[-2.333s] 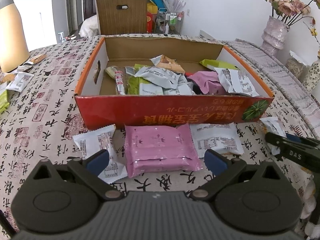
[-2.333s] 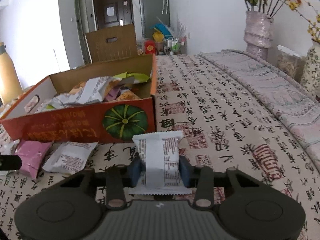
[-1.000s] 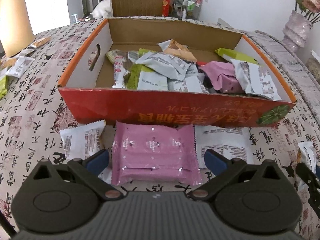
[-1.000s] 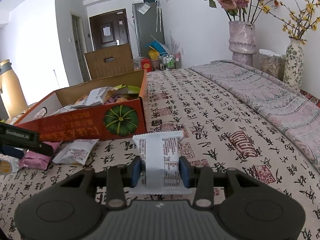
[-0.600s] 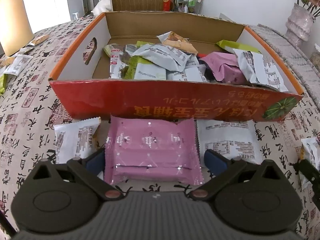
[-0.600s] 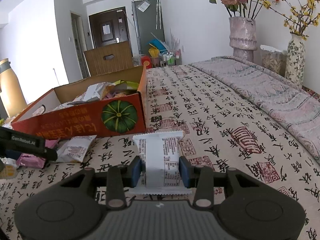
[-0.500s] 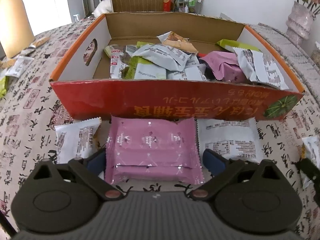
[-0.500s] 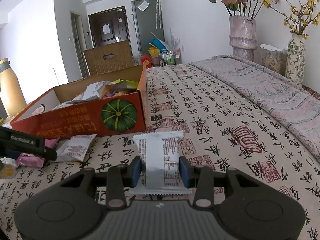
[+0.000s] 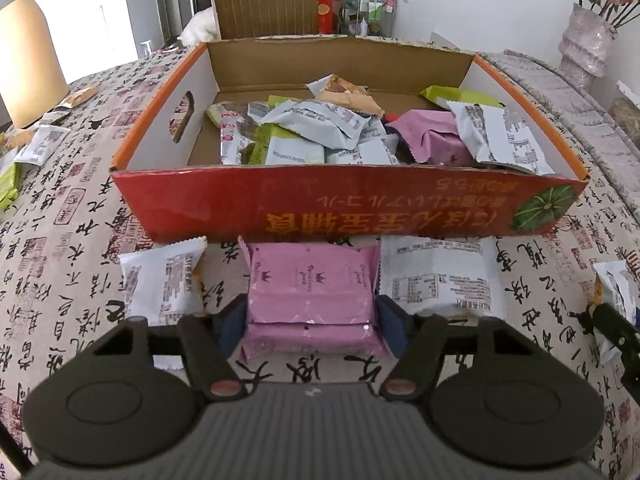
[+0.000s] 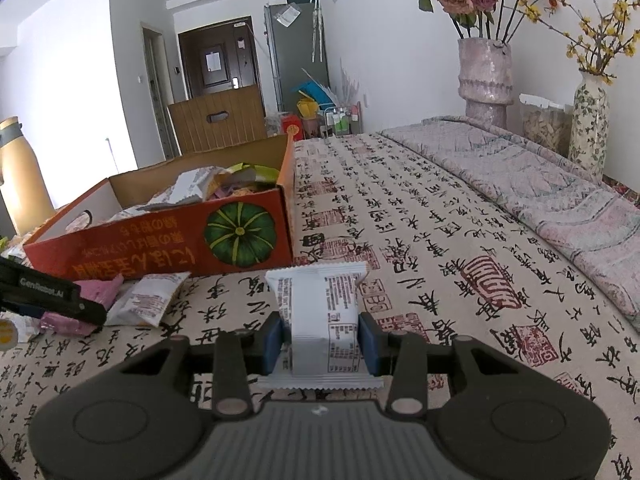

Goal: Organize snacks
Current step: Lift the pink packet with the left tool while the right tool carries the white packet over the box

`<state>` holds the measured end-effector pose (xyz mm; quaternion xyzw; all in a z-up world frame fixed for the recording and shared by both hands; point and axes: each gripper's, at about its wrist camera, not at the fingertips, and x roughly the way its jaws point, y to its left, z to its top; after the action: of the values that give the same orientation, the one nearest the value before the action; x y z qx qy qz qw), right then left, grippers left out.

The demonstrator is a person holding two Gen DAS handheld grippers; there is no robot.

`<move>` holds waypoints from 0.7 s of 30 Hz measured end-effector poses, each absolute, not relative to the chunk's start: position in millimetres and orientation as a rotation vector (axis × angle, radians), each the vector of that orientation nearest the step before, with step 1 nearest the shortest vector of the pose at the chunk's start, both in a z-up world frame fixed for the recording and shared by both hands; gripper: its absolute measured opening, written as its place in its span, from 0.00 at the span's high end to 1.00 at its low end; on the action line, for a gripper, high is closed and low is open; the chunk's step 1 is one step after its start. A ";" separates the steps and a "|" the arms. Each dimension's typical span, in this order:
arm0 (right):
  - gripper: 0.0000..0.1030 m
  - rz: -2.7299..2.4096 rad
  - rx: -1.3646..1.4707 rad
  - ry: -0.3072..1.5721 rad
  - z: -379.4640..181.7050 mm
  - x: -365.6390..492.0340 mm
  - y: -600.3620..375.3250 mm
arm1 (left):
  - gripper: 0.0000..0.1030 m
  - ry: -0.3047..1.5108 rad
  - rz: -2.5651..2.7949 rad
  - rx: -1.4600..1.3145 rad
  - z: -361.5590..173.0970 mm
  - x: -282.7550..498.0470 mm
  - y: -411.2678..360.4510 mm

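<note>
Your left gripper (image 9: 310, 330) has just been closing, and the pink packet (image 9: 312, 296) now sits between its jaws with both blue pads against its sides. A second ago those jaws stood wide, clear of the packet on both flanks; now the gap on each side is gone. That reads as a grip made, or very nearly so. The packet lies flat on the cloth (image 9: 60, 208), just in front of the red wall of the box (image 9: 328, 204), so the lift is not yet begun.

Your right gripper (image 10: 320, 340) has not changed: it is partly closed on a white packet (image 10: 320, 312), held upright and clear of the cloth, to the right of the box.

Outward from the left gripper, two more white packets lie on the cloth: one just left of the pink packet (image 9: 164, 280), one just right of it (image 9: 436, 276). A few more packets lie far left near the tan bottle (image 9: 28, 52).

For the task this means both hands are loaded. I judge the next step to be carrying each packet over the near wall into the box, which already holds a loose heap. Lift the pink packet clear of the wall first; it lies close under it.
</note>
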<state>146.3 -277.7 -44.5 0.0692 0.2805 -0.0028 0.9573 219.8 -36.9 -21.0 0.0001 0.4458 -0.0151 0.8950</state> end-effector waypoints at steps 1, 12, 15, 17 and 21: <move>0.62 -0.006 0.141 0.566 -43.4 145.3 -278.1 | 0.34 0.920 -0.032 -0.001 -19.5 218.1 -36.2; 0.62 0.007 0.132 0.540 -33.1 129.4 -272.7 | 0.34 0.860 -0.041 -0.012 0.5 197.5 -29.5; 0.62 0.011 0.128 0.529 -28.6 124.9 -270.6 | 0.34 0.840 -0.049 -0.011 7.4 190.7 -28.7; 0.62 0.014 0.125 0.519 -25.3 122.5 -268.9 | 0.34 0.826 -0.058 -0.005 12.0 186.5 -28.8; 0.62 0.025 0.120 0.498 -18.2 119.2 -265.0 | 0.34 0.793 -0.071 -0.003 23.0 180.4 -28.2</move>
<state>119.2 -265.0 -18.2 0.0594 0.2465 0.0124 0.9672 180.4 -28.2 23.0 -0.0013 0.3863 -0.0344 0.9217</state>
